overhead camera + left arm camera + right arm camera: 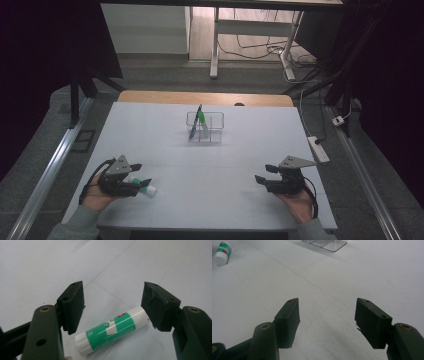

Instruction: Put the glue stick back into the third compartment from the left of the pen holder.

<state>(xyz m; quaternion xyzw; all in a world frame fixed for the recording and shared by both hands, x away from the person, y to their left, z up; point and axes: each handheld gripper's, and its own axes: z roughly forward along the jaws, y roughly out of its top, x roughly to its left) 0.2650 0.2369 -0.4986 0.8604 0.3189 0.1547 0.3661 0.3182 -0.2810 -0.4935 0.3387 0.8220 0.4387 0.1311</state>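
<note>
Glue stick (111,331), green and white, lies flat on the white table (165,210) between the spread fingers (72,306) of the left gripper (137,174), unpinched. Right gripper (265,173) hovers well apart, fingers released around nothing.

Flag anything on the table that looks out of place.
One glue stick lies flat on the table, loose between the open left tongs, while a pen stands in the clear organiser.
</note>
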